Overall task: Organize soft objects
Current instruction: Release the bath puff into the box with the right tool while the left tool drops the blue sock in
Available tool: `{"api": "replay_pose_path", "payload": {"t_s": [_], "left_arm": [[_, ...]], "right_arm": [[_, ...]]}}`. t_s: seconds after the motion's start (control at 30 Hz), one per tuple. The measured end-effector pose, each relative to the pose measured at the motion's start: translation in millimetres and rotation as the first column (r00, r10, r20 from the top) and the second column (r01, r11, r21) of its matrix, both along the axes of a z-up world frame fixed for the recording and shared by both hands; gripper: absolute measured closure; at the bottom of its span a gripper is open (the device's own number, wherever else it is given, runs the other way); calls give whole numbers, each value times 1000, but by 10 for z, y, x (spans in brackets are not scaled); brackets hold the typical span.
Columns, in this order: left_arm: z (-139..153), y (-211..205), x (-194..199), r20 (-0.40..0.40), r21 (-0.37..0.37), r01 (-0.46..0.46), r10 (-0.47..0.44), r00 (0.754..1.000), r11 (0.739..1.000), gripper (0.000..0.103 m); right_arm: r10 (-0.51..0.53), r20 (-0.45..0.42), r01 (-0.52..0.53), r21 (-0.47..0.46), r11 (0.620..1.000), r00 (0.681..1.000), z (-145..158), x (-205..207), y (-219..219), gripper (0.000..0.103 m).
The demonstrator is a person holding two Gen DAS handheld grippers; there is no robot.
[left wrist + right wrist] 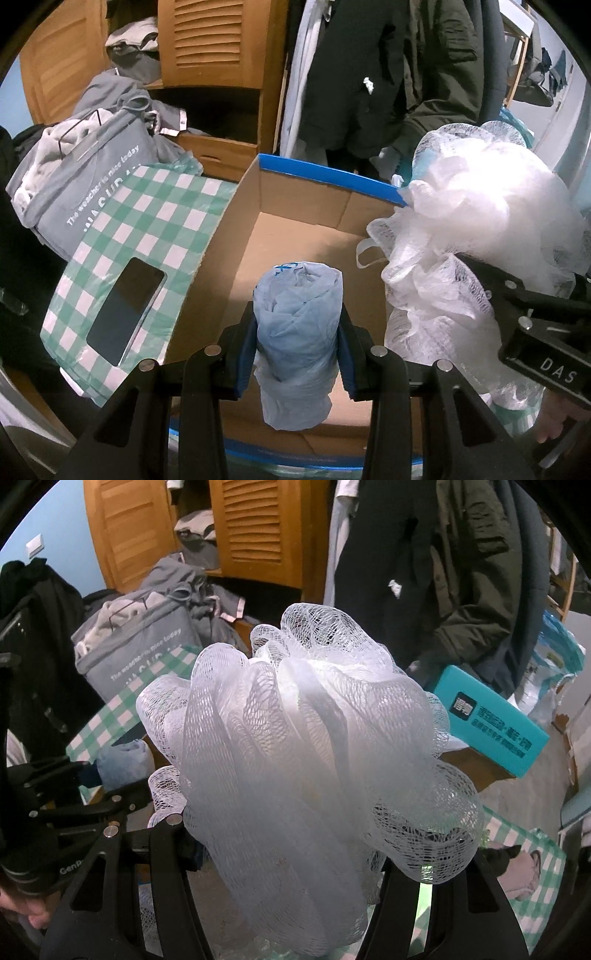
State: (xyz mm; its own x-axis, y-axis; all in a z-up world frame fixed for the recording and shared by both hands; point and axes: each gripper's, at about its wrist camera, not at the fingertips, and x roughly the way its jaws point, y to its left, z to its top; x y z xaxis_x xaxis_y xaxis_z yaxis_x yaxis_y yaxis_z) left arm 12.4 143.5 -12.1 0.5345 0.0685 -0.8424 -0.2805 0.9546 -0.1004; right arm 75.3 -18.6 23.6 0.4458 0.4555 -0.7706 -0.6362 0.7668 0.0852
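My left gripper [297,328] is shut on a rolled pale-blue plastic bag [297,332], upright between its blue pads, above an open cardboard box [295,236] with a blue rim. The box's floor looks bare. My right gripper [291,834] is shut on a big white mesh bath pouf [295,738] that fills its view and hides the fingertips. In the left wrist view the pouf [472,206] hangs over the box's right edge, with the right gripper's black body [535,325] below it. The blue bag [123,762] and left gripper also show at the left of the right wrist view.
A green-and-white checked bag [147,236] with a dark phone [125,310] on it lies left of the box. Behind it stands a grey laundry bag [92,177] full of clothes, then a wooden louvred wardrobe [214,40]. Dark coats [388,74] hang behind. A teal carton [491,720] sits right.
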Motion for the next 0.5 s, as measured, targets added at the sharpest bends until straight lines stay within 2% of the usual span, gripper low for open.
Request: {"api": "replay_pose_path", "payload": {"t_s": [0.13, 0.23, 0.27, 0.33, 0.5], "left_arm": [[-22, 59, 11, -4, -21, -9, 9, 1000, 1000, 64], [-15, 93, 2, 1, -32, -25, 25, 1000, 999, 62], [-14, 94, 0, 1, -20, -31, 31, 1000, 999, 61], [-10, 82, -4, -2, 6, -36, 36, 999, 999, 58], [22, 104, -36, 14, -24, -38, 39, 999, 999, 50]], "right_arm": [[24, -20, -24, -13, 1000, 1000, -56, 33, 107, 40], [34, -33, -35, -19, 999, 999, -89, 57, 168, 34], [33, -35, -34, -23, 999, 999, -92, 61, 179, 30], [30, -35, -31, -24, 999, 999, -85, 63, 185, 26], [20, -4, -20, -18, 1000, 1000, -17, 31, 151, 23]]}}
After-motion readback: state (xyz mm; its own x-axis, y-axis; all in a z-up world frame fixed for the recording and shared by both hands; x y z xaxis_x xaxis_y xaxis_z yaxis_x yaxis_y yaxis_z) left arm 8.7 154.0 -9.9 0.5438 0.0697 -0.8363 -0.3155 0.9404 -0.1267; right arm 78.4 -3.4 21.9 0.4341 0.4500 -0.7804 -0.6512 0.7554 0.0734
